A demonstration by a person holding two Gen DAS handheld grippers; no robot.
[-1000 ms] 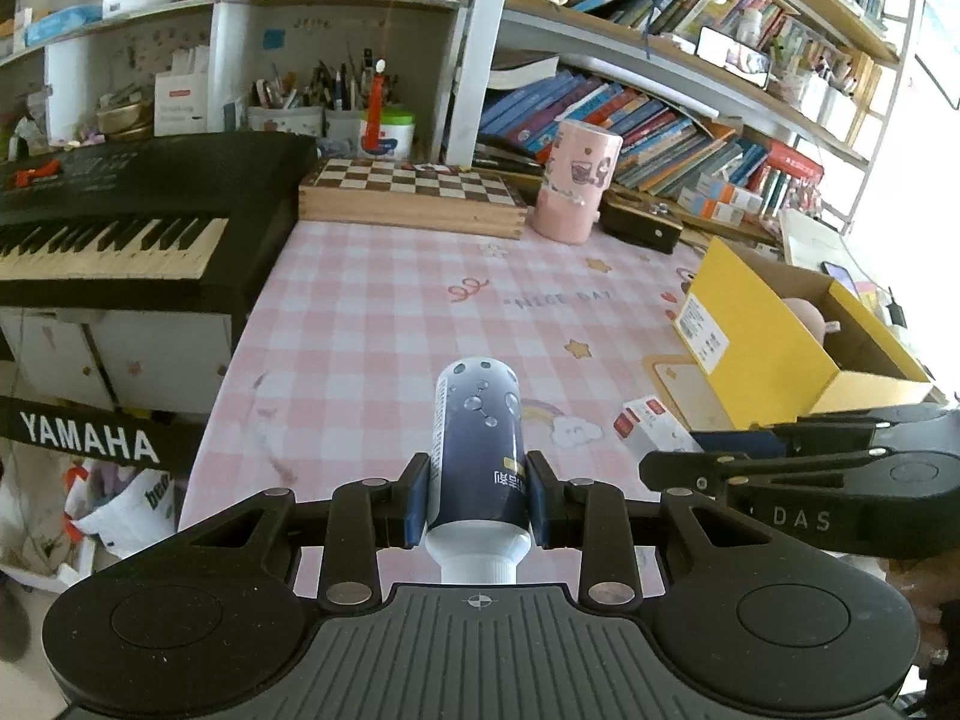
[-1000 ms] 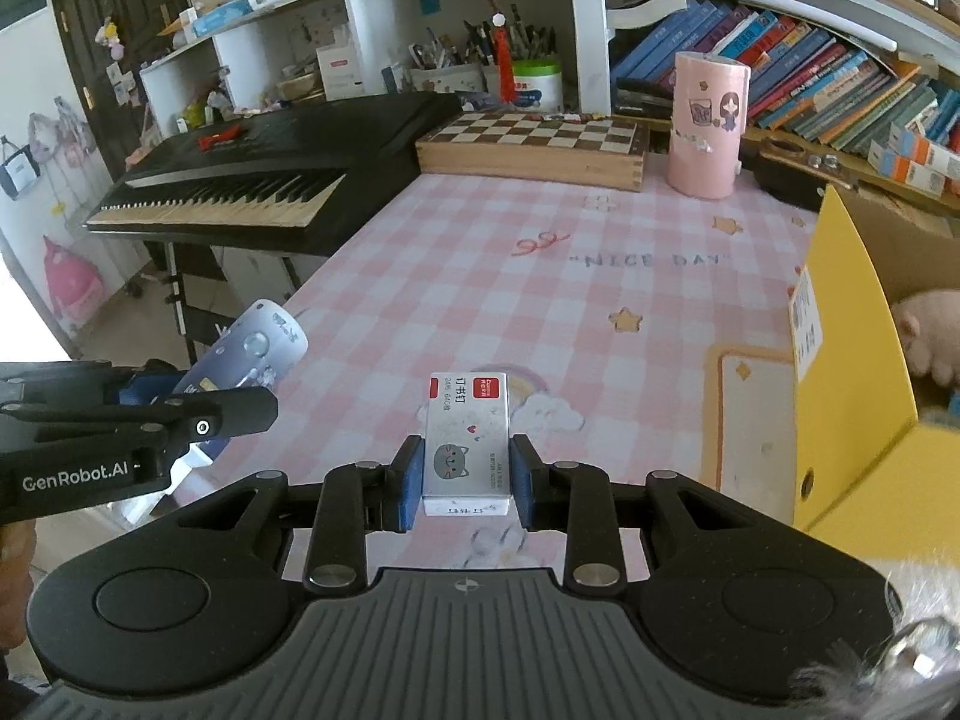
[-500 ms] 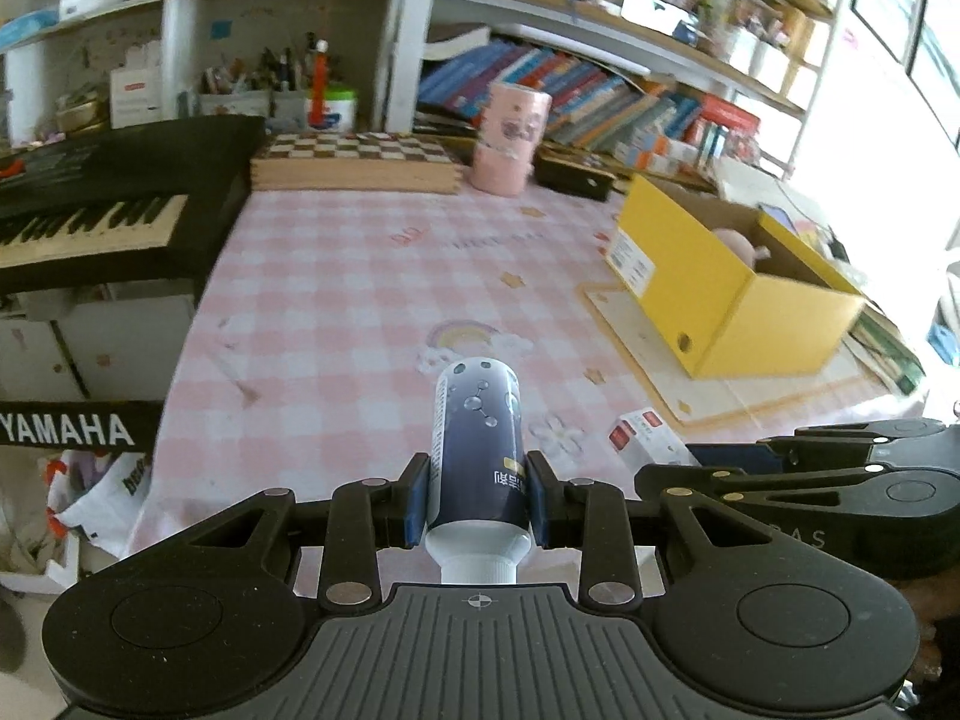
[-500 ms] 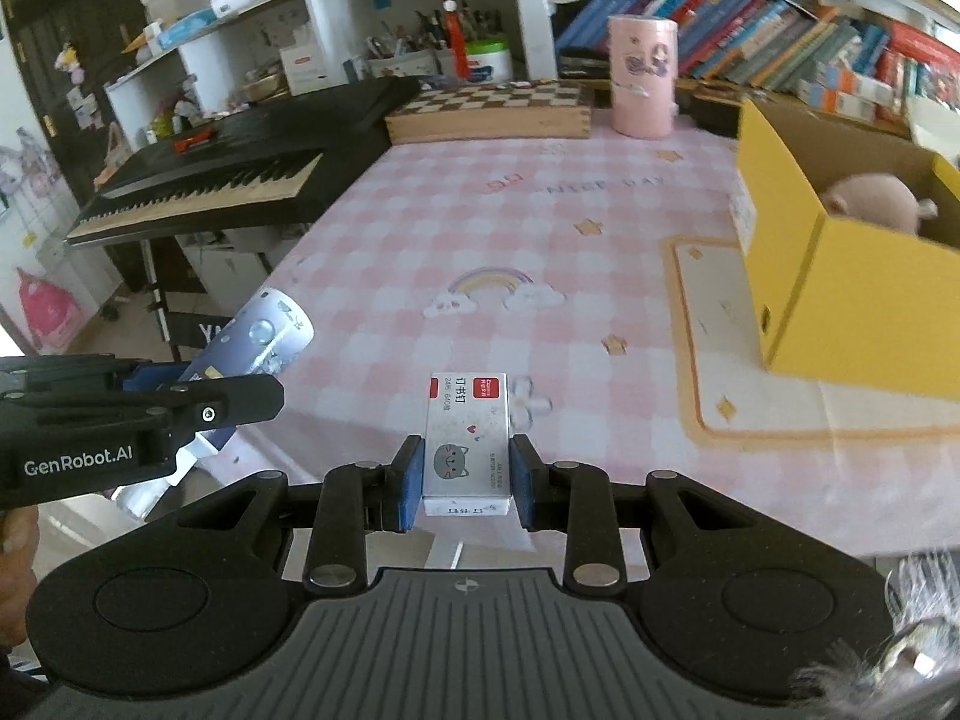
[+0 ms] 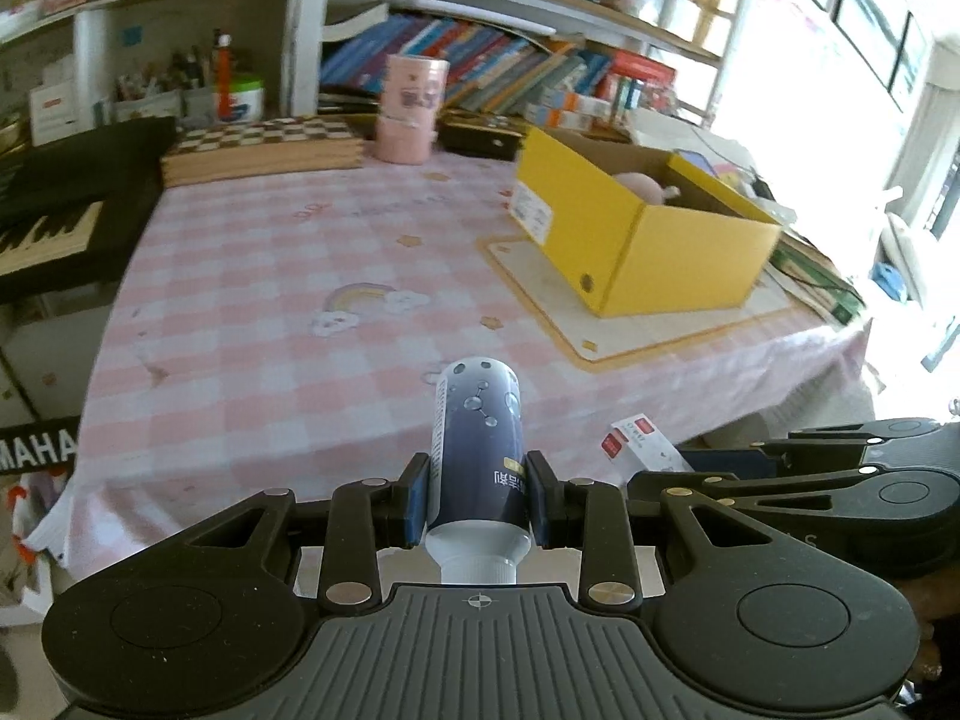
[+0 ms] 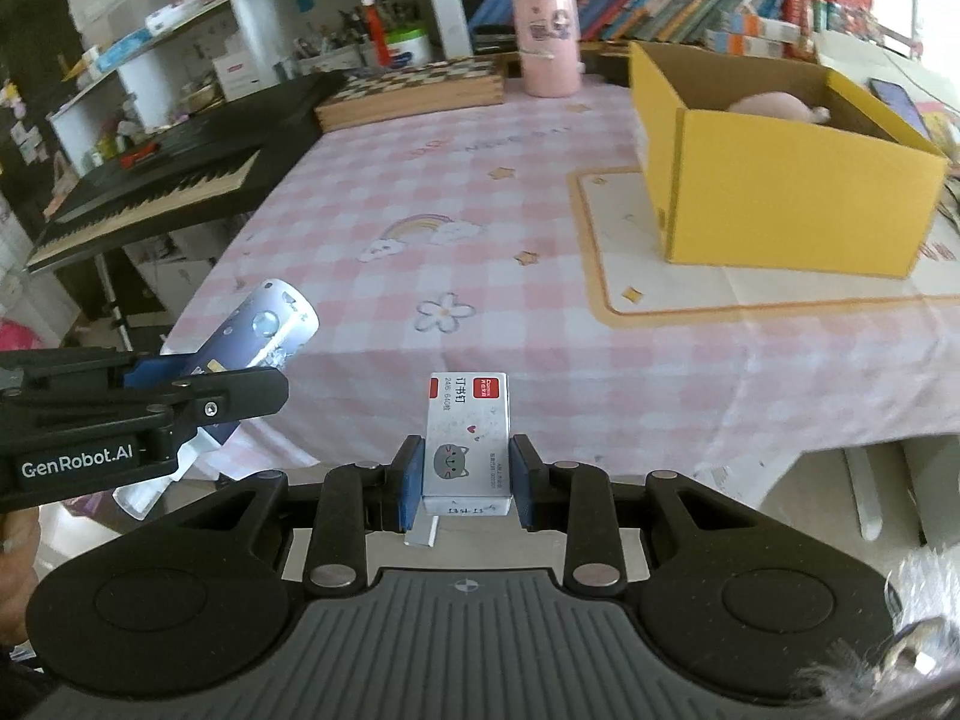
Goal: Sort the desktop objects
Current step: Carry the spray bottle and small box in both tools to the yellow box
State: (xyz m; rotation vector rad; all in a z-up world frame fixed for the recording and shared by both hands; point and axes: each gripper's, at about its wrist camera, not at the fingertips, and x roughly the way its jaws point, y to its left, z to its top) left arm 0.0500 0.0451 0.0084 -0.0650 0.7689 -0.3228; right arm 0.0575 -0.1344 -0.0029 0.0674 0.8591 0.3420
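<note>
Left gripper [image 5: 478, 501]: closed on a dark tube [image 5: 478, 450]; blue pads press both sides of its body, white cap end toward the camera, rounded end pointing forward and up.
Tube, place: in the air over the near edge of the table [image 5: 252, 312], not touching the cloth; in the right wrist view it shows at the left, tilted, in the same grip.
Right gripper [image 6: 462, 480]: narrow, clamped on a small staple box [image 6: 467, 438] with a cat drawing and a red label; pads on its two long sides.
Staple box, place: held off the near edge of the table, above the cloth's overhang; in the left wrist view only its red-labelled end shows, near the tube, to its right.
Yellow box [image 6: 780, 192]: open, on a pale mat [image 5: 606, 324] toward the far right corner; a pink soft thing [image 6: 774, 105] lies inside.
Pink cup [image 5: 411, 111]: upright at the far edge, just beside a chessboard [image 5: 264, 147].
Keyboard [image 6: 150, 192]: black, along the left edge, off the table.
Shelves [image 5: 510, 66]: behind the far edge, full of books.
Left-hand side: part of a hand [image 6: 18, 564] under the left gripper.
</note>
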